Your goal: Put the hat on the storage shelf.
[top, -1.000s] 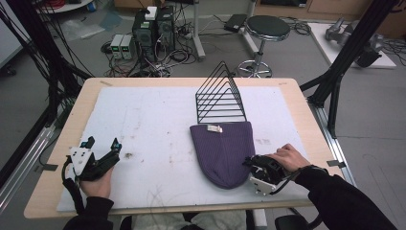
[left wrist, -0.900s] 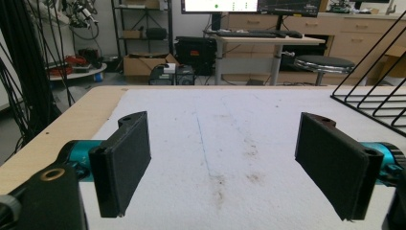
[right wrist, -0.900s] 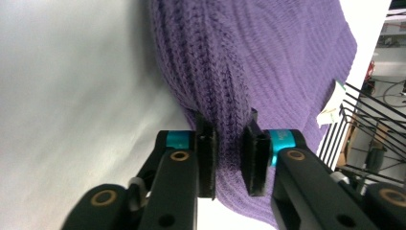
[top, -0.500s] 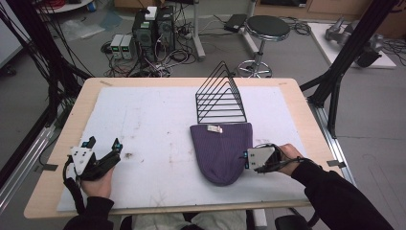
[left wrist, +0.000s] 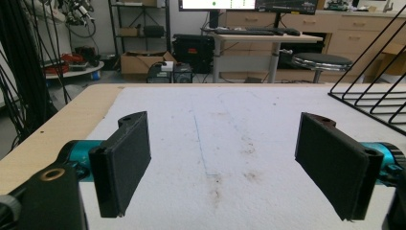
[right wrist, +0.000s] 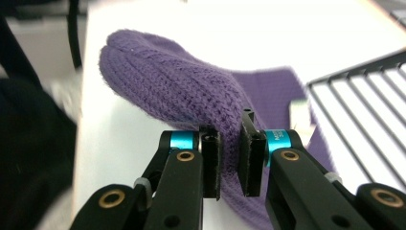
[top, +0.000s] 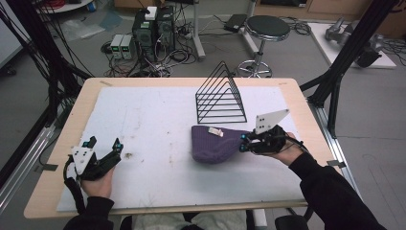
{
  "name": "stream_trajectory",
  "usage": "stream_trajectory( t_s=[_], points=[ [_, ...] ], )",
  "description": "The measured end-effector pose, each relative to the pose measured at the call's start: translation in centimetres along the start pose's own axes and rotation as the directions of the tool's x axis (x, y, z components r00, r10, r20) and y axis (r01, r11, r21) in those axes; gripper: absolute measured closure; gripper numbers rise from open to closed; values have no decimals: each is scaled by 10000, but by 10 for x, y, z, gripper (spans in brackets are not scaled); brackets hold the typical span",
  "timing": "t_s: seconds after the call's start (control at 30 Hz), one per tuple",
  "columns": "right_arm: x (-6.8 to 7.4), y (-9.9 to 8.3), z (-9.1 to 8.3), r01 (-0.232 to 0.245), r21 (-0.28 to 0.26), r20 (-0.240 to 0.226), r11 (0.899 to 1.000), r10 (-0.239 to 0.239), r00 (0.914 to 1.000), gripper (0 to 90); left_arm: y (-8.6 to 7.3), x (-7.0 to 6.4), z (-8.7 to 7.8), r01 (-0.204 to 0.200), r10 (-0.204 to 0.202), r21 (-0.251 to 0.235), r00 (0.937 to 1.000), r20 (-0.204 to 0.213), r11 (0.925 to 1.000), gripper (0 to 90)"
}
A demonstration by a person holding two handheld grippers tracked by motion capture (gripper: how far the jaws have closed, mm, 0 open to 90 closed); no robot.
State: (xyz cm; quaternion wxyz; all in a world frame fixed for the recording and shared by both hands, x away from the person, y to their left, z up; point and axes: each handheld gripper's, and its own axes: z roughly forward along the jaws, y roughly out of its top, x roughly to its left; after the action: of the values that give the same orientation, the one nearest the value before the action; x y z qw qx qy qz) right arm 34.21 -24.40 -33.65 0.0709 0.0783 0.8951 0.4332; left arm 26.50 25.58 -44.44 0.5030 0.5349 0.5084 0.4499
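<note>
Right hand-held gripper (top: 245, 143) is clamped on the purple knit hat (top: 215, 143); in the right gripper view I see the pads nipped narrow on a fold of the knit (right wrist: 191, 100), fabric pinched between them. Compared with half a second ago, that gripper has swung from the hat's near right edge up to its right side, and its grey plate now tilts up toward the wire rack (top: 220, 93).

The hat has changed shape: a second ago it lay flat, long end pointing at me. Now it's bunched and folded over, a shorter lump just in front of the rack, right part lifted off the white mat (top: 143, 124) by the grip. White label (top: 215, 132) shows on top near the rack side. Hat and rack look close; can't tell if they touch.

Left hand-held gripper (top: 106, 154) hasn't moved: same spot at the near left of the worktop (top: 81, 103), jaws spread wide, nothing between them, only stained mat (left wrist: 215, 158) ahead in the left gripper view.
</note>
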Motion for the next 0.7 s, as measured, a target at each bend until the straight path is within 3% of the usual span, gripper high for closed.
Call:
stream_trajectory(
  t_s=[0.03, 0.17, 0.23, 0.27, 0.3, 0.37, 0.47, 0.5, 0.7],
  points=[
    [-2, 8, -4, -115, -473, -4, 9988, 115, 9999, 828, 0, 0, 1, -47, 47, -4, 10000, 31, 10000, 199],
    [-4, 20, -7, -451, -914, -56, 9948, 448, 9990, 828, 0, -2, 4, -74, 72, 29, 9992, 391, 10000, 198],
    [-8, 33, -12, -1001, -1331, -260, 9860, 975, 9949, 828, 0, -4, 5, -87, 84, 46, 9981, 618, 10000, 197],
    [-8, 33, -12, -1001, -1331, -260, 9860, 975, 9949, 828, 0, -4, 6, -76, 76, 8, 9971, 759, 10000, 197],
    [-10, 40, -14, -1285, -1644, -378, 9780, 1239, 9916, 828, 0, -6, 8, -86, 81, 39, 9943, 1063, 10000, 196],
    [-13, 47, -16, -1656, -1858, -525, 9685, 1585, 9860, 828, 0, -7, 10, -154, 144, 73, 9924, 1225, 9999, 195],
    [-15, 54, -17, -1954, -2013, -632, 9598, 1864, 9804, 827, 1, -10, 12, -244, 238, 16, 9865, 1622, 9997, 195],
    [-17, 63, -17, -2259, -2211, -706, 9487, 2154, 9740, 827, 2, -12, 13, -277, 286, -77, 9826, 1838, 9996, 195],
    [-20, 85, -18, -2518, -2631, -942, 9313, 2349, 9674, 827, 2, -15, 14, -402, 421, -135, 9774, 2069, 9991, 195]
  ],
)
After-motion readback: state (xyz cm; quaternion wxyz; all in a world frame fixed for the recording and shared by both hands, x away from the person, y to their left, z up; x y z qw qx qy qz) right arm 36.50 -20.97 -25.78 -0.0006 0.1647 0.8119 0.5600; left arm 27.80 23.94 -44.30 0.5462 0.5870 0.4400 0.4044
